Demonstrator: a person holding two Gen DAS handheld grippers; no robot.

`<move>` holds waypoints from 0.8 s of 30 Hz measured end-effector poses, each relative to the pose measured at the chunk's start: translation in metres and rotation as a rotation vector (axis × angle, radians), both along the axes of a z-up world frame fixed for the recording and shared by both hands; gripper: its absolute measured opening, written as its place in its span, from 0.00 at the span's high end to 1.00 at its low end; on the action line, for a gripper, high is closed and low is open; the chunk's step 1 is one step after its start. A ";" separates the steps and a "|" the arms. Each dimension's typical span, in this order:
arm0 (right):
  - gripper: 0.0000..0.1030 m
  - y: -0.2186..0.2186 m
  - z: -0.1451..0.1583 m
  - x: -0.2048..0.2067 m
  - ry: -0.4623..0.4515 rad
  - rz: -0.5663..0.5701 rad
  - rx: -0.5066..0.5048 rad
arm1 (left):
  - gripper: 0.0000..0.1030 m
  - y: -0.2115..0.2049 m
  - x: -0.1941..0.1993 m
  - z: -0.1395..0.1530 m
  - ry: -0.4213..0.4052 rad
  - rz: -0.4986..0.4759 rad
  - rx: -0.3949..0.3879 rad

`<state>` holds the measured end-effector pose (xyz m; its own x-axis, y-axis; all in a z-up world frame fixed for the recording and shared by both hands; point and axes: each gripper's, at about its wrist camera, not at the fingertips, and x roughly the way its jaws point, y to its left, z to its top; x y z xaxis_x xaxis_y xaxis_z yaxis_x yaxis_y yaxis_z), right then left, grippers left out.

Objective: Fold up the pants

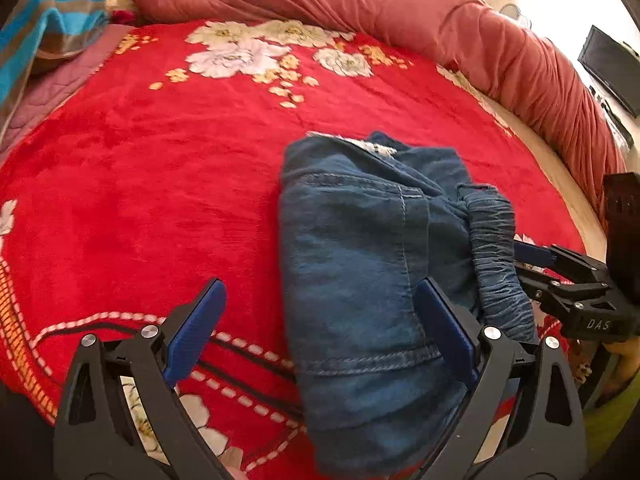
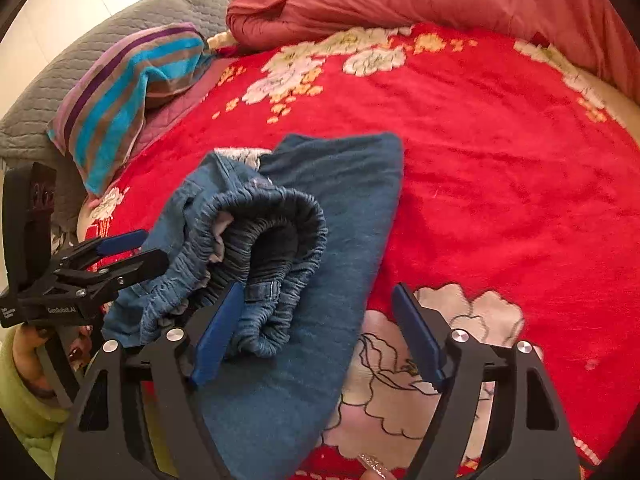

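The blue denim pants [image 1: 360, 248] lie folded into a compact bundle on the red floral blanket [image 1: 160, 168]. Their elastic waistband [image 2: 276, 248] bunches up on top of the fold. My left gripper [image 1: 320, 320] is open, its right pad resting on the pants' near edge and its left pad over the blanket. My right gripper [image 2: 316, 328] is open, its left pad against the waistband and its right pad over the blanket. Each gripper shows in the other's view, the right one [image 1: 536, 264] and the left one [image 2: 136, 252], both at the pants' waistband side. Neither holds cloth.
A rolled pink-red quilt [image 1: 400, 12] runs along the far and right side of the bed. A striped blue and brown towel [image 2: 132, 96] lies on a grey quilted cover [image 2: 100, 44] at the far left. A dark screen [image 1: 612, 68] stands beyond the bed's right edge.
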<state>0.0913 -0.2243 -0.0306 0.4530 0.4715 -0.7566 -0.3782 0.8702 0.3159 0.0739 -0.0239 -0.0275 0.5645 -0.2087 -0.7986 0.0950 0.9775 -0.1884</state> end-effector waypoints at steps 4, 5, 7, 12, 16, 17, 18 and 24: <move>0.26 0.002 -0.006 0.005 0.018 0.018 0.023 | 0.24 -0.008 0.006 -0.008 0.020 -0.028 -0.010; 0.26 0.003 -0.006 0.006 0.019 0.024 0.024 | 0.27 -0.009 0.008 -0.009 0.025 -0.030 -0.019; 0.26 0.005 -0.008 0.009 0.020 0.030 0.021 | 0.31 -0.011 0.010 -0.010 0.026 -0.038 -0.022; 0.31 0.011 -0.012 0.016 0.003 0.064 0.018 | 0.43 -0.012 0.013 -0.010 0.032 -0.042 -0.056; 0.62 0.019 -0.007 0.015 -0.022 0.111 0.045 | 0.55 -0.016 0.013 -0.006 0.019 -0.050 -0.073; 0.66 0.022 -0.003 0.013 -0.044 0.121 0.038 | 0.58 -0.016 0.013 -0.003 0.013 -0.053 -0.072; 0.68 0.024 0.001 0.012 -0.061 0.123 0.033 | 0.61 -0.017 0.012 -0.001 0.009 -0.053 -0.073; 0.71 0.033 0.033 0.017 -0.165 0.161 0.053 | 0.65 -0.009 0.019 0.020 -0.036 -0.029 -0.103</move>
<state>0.1084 -0.1915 0.0029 0.4843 0.5850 -0.6506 -0.5609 0.7783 0.2822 0.0932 -0.0328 -0.0074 0.5854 -0.3055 -0.7510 0.1314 0.9498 -0.2839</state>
